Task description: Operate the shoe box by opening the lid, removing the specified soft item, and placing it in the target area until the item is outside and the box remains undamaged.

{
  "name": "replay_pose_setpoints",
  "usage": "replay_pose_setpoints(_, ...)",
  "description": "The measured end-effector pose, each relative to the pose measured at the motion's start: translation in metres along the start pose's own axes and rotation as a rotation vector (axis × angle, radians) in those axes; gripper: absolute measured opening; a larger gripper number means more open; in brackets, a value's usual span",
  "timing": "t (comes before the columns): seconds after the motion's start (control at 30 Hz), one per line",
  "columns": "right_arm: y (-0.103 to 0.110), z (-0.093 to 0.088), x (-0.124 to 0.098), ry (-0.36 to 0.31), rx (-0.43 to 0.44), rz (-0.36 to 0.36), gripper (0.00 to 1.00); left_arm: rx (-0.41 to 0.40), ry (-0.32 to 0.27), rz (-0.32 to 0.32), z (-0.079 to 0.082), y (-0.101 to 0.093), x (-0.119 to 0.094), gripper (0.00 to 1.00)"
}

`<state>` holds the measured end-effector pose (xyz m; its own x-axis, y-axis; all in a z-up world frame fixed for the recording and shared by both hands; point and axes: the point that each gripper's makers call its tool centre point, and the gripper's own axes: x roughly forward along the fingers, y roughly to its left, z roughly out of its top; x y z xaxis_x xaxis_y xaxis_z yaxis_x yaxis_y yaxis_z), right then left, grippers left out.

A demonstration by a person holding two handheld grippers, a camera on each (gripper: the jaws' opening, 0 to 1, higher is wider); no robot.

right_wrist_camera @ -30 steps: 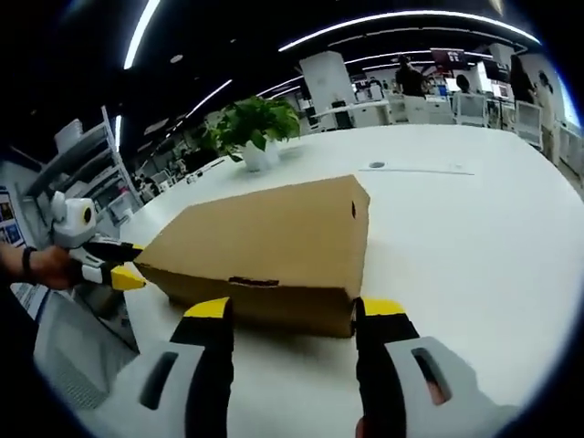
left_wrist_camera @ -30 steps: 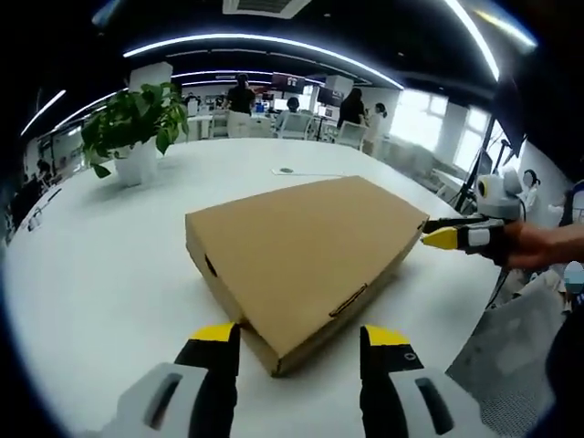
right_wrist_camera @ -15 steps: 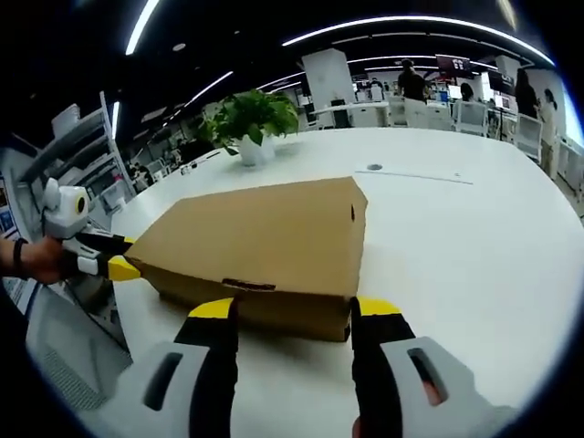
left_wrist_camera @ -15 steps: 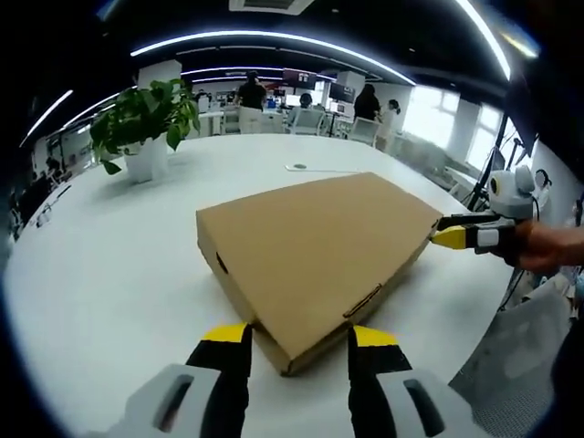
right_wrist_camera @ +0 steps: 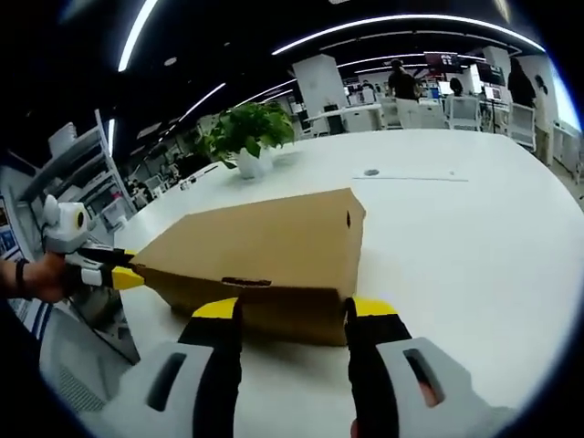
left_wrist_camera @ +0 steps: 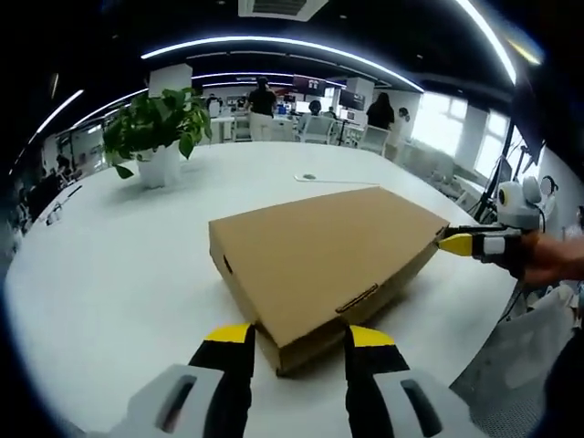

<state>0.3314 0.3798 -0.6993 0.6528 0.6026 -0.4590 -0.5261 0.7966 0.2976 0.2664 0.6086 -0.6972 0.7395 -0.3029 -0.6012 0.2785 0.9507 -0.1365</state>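
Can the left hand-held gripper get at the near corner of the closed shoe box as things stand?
Probably yes. The left hand-held gripper has its jaws open on either side of the shoe box corner, with nothing between them on the white table.

You face a wide white desk in an open office. A potted green plant stands on its far side. Curved ceiling light strips glow overhead, bright windows line one wall, and shelving stands alongside.
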Motion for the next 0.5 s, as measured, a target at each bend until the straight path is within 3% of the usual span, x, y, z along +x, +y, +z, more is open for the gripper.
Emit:
replay_pose_setpoints(0.27, 0.005, 0.013, -0.007, -0.027, 0.004, -0.015, 0.41, 0.039, -0.014, 0.023, 0.015, -0.003, -0.011, 0.38)
replay_pose_setpoints(0.5, 0.009, 0.037, -0.015, -0.091, 0.008, -0.036, 0.41, 0.049, -0.05, 0.012, 0.031, -0.007, -0.022, 0.41)
